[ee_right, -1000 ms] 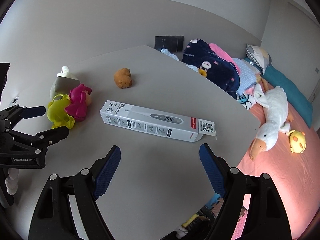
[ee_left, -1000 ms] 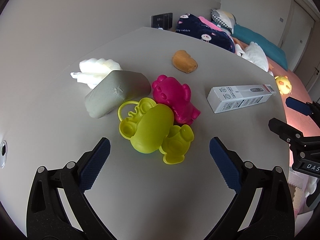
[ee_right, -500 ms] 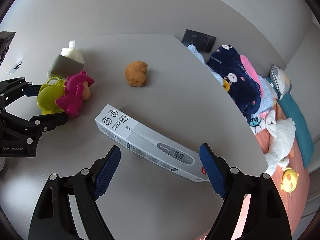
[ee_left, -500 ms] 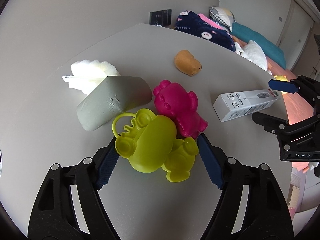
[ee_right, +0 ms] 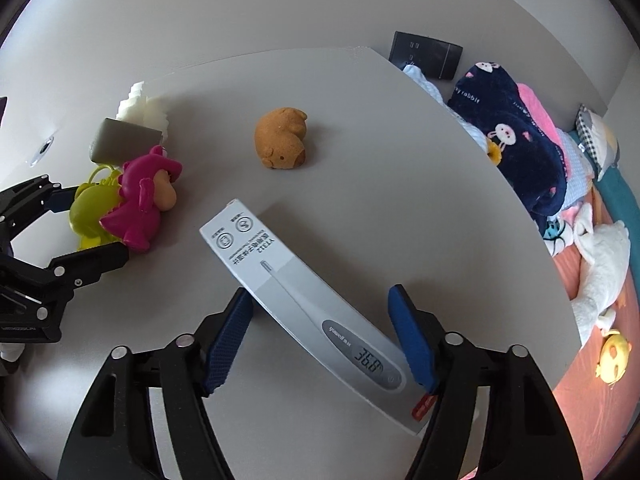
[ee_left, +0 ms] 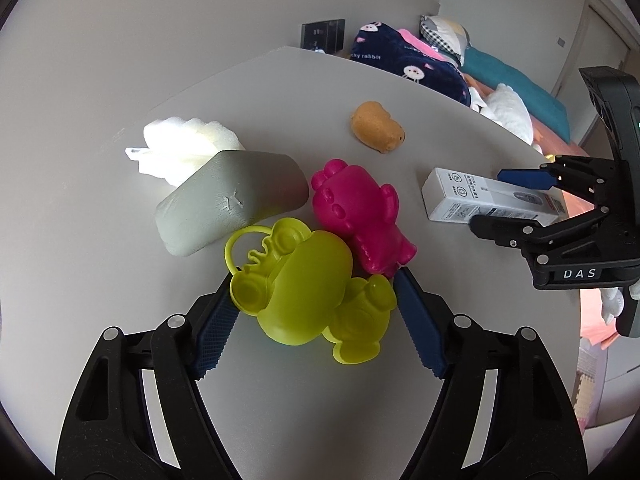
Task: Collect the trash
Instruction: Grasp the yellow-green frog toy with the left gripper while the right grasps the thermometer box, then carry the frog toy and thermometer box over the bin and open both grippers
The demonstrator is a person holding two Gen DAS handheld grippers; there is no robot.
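Left gripper clamped on lime toy; right gripper, jaws closing astride thermometer box, right pad not yet touching: square up before lifting.

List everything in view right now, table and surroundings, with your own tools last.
thermometer box: 1, white and grey, table's near right, between right tool's jaws
yellow-green toy: 1, near left, clamped by left tool
pink toy: 1, magenta, touching yellow-green toy
grey block: 1, left, behind toys
white foam: 1, behind grey block
brown toy: 1, orange-brown, table centre
table: 1, light grey
bedding pile: navy, pink, teal, far right
left tool: blue pads, shut on toy
right tool: blue pads, closing round box
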